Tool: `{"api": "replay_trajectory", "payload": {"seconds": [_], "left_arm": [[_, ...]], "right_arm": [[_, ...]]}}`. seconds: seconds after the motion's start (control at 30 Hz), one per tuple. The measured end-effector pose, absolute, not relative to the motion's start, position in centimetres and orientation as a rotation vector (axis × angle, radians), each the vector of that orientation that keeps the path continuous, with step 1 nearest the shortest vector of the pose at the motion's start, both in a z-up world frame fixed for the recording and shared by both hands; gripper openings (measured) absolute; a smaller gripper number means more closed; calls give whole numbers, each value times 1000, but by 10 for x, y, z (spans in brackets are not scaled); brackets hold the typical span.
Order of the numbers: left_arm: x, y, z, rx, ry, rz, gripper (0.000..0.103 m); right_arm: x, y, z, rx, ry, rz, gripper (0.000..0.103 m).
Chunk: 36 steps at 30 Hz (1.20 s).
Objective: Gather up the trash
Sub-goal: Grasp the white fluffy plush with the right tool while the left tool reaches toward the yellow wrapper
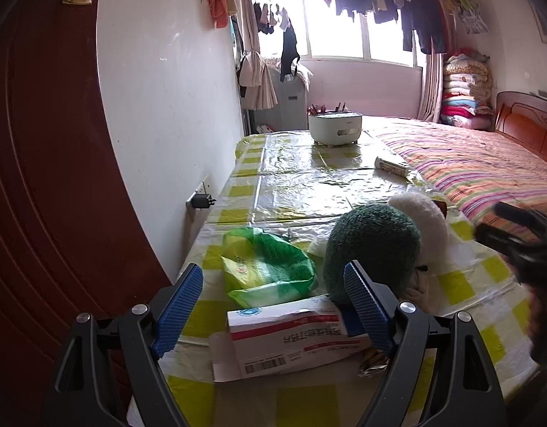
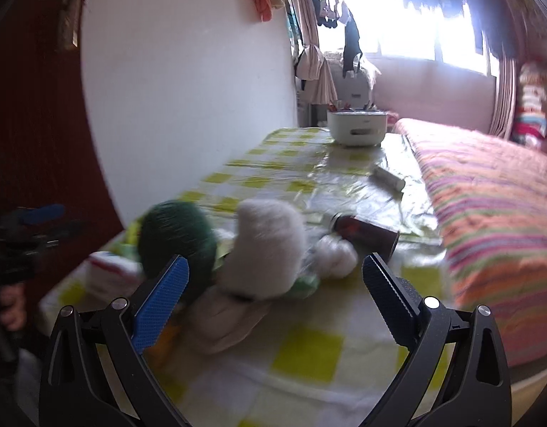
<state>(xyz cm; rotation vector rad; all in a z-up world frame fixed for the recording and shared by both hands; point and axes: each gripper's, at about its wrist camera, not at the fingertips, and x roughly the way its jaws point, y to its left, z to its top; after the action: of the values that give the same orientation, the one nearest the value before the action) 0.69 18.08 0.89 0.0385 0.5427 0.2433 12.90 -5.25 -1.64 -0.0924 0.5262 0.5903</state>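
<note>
From the left wrist camera, the left gripper (image 1: 273, 284) hangs low over the near end of a table covered in a yellow-and-white checked plastic cloth (image 1: 462, 284). Its blue-padded fingers (image 1: 181, 302) are spread wide and grip nothing. Between them lies a flattened white cardboard medicine box with a red stripe and a barcode (image 1: 284, 338), its open flap towards the camera. Just beyond the box sits a crumpled green-and-white plastic bag (image 1: 270, 267). To the right of the bag, a plush toy with a round dark green part and a white part (image 1: 373, 245) rests on the cloth, touching the box's far corner. A small crinkled foil scrap (image 1: 373, 364) shows by the right finger. Farther along the table lie a white tube with a printed label (image 1: 391, 166) and a white rounded desk organiser holding pencils (image 1: 334, 126). At the right edge, the right gripper (image 1: 515, 235) shows as a dark blur. A bed with a striped pink cover (image 1: 469, 156) runs along the table's right side.

The right wrist camera is blurred. The right gripper (image 2: 275, 277) has its fingers wide apart and holds nothing; the plush toy (image 2: 238, 245) lies between and just beyond them. The medicine box (image 2: 110, 270) peeks out to the left of the toy. Behind the toy lies a dark brown bottle on its side (image 2: 366, 233), with a white crumpled wad (image 2: 335, 254) just beside it. The left gripper (image 2: 35, 220) appears at the far left edge.
</note>
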Motion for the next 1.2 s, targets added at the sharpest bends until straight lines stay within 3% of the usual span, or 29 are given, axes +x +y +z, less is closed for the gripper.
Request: {"api": "replay_trajectory", "payload": {"seconds": [0.43, 0.47, 0.5, 0.53, 0.63, 0.93, 1.2], "left_arm": [[9, 188, 12, 46, 534, 266, 80], [9, 194, 11, 33, 544, 266, 79], [8, 200, 9, 16, 552, 272, 80], [8, 206, 8, 5, 562, 273, 79], [5, 220, 3, -18, 589, 286, 79], [-4, 229, -8, -118, 658, 110, 79], [-10, 132, -21, 127, 652, -170, 80]], "right_arm": [[198, -7, -48, -119, 688, 574, 94], [201, -4, -53, -125, 707, 573, 90], [204, -2, -59, -116, 732, 599, 79], [203, -3, -61, -93, 742, 626, 57], [197, -3, -59, -89, 723, 630, 47], [145, -33, -20, -39, 542, 650, 45], [110, -59, -5, 21, 480, 671, 45]]}}
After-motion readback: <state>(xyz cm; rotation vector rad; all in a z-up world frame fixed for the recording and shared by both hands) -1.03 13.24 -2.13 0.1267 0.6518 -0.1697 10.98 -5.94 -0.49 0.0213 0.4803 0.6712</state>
